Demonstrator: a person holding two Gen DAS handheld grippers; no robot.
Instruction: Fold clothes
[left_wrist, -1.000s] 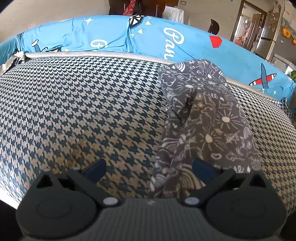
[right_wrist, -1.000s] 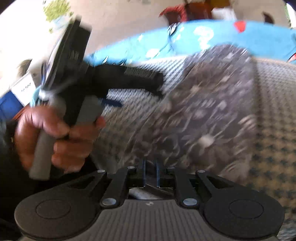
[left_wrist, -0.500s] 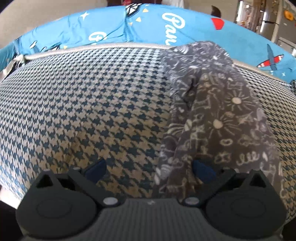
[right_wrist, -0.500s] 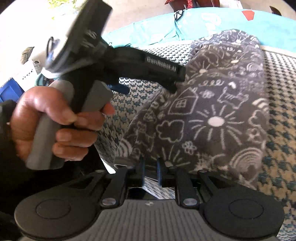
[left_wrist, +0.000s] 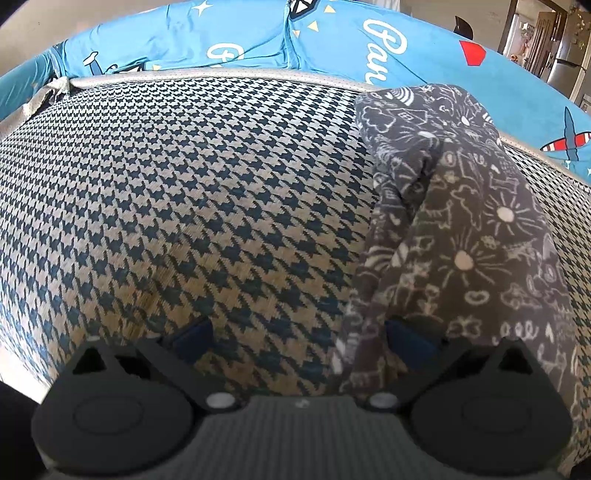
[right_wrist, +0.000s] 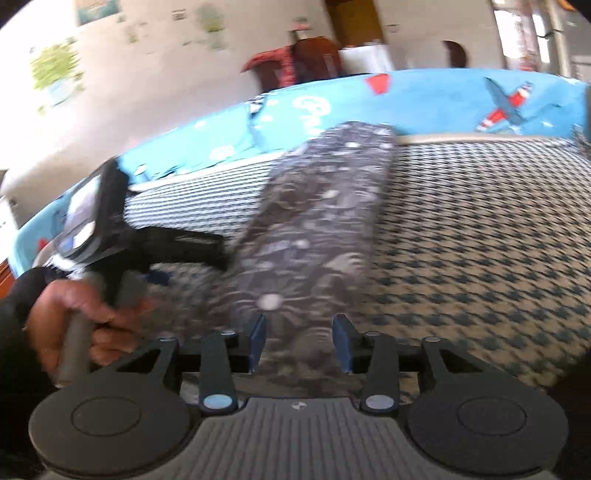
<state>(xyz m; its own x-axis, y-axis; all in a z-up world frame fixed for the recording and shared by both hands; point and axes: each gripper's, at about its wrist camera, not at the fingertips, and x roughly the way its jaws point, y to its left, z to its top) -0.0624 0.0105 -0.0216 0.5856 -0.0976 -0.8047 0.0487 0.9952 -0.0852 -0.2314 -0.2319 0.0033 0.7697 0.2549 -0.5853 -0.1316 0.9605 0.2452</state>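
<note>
The right gripper (right_wrist: 299, 341) has just been opening, its blue pads parted and pressing on nothing. The left gripper (left_wrist: 295, 338) tilts downward with jaws spread wide, and a hand (right_wrist: 74, 325) wraps around its grey handle, seen blurred from the right

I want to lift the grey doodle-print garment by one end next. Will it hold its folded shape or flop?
Likely floppy: the grey doodle-print garment shows soft creases and follows the houndstooth cushion under it. Lifted by one end, its layers would probably sag and unfold. It looks light, and its matte cloth seems unlikely to slip.
</note>
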